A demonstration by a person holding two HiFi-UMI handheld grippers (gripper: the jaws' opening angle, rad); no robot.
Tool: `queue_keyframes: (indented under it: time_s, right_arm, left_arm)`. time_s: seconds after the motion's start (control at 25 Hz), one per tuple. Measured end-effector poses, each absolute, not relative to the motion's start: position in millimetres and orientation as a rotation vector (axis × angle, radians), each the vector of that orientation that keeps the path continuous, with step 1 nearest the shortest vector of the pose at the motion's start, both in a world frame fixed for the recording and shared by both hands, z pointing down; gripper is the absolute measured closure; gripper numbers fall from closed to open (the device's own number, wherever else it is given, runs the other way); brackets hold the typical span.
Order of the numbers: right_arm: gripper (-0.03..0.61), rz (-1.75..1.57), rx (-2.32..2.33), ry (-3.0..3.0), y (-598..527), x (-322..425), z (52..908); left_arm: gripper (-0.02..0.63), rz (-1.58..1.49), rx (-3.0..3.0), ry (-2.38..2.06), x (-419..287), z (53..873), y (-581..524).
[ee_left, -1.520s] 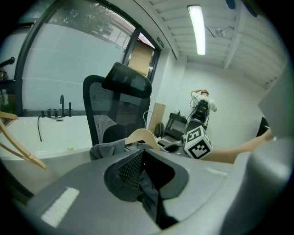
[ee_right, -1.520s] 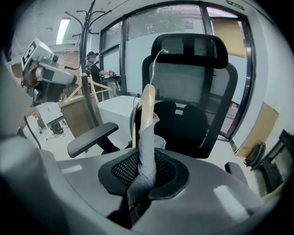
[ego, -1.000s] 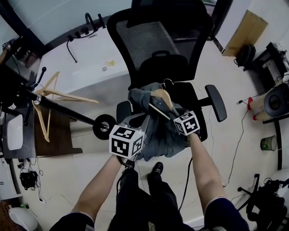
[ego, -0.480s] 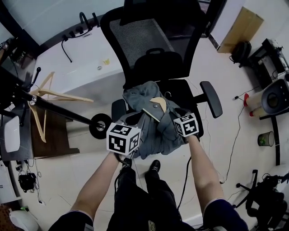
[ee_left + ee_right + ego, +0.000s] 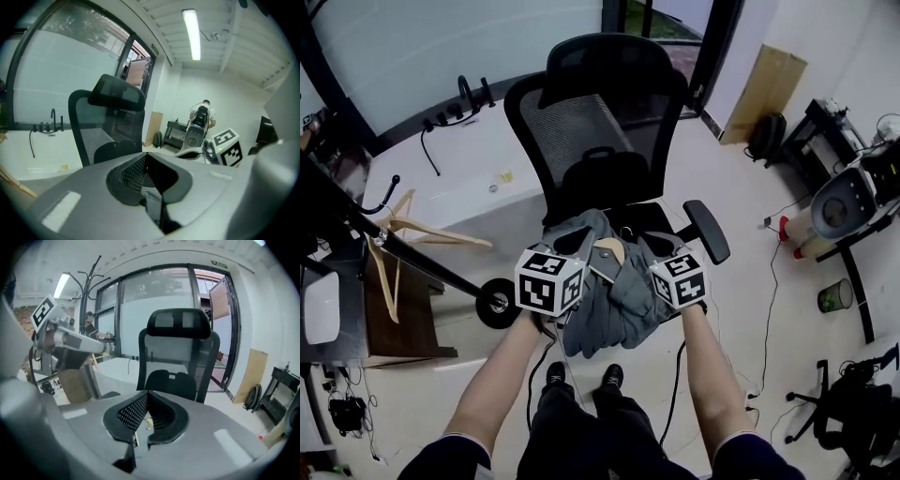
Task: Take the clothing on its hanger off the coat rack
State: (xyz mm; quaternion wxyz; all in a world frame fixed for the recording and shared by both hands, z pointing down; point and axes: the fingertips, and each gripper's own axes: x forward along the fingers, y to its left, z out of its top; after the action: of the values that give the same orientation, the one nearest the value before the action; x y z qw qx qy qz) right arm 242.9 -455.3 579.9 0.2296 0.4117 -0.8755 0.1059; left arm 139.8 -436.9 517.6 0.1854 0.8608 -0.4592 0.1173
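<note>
The clothing (image 5: 614,302) hangs between my two grippers, in front of the seat of the office chair (image 5: 598,131) and well apart from the coat rack (image 5: 427,261) at my left. Its upper edge reaches under the left gripper (image 5: 147,161), and its right side ends just beside the right gripper (image 5: 146,401).

It is a grey garment, crumpled, with many folds, and it is on a pale wooden hanger (image 5: 606,250). One arm of the hanger comes out of the cloth and lies tilted. The thin metal hook points toward the chair.

The left gripper has its jaws pressed together. In the left gripper view a narrow strip of blue-grey cloth sits in the seam, so I read it as pinching the clothing.

The right gripper has its jaws closing fully together, pad against pad. In the right gripper view a thin line of pale wood shows low in the seam. I cannot tell if the pads touch it.
</note>
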Motion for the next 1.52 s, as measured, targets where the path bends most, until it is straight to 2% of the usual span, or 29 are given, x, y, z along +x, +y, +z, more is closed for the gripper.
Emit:
queue_keyframes:
  time_s: [0.32,0.6,0.96,1.52]
  right_arm:
    - [0.577,0.151,1.272,-2.629,-428,227,449]
    - [0.577,0.151,1.293,-2.77,-401,219,386]
    - [0.577,0.189,1.297,-2.856,-386,202,362]
    - [0.578,0.189,1.305,-2.851,-384,187,361]
  left_arm:
    - [0.601,0.236,2.559,-1.282,141,445,-430]
    - [0.601,0.159,2.63,-1.286,136,400,-408]
    - [0.601,0.103,2.706,-1.357,119,363,-394]
    - [0.601,0.096,2.709,-1.352,108,359,-392]
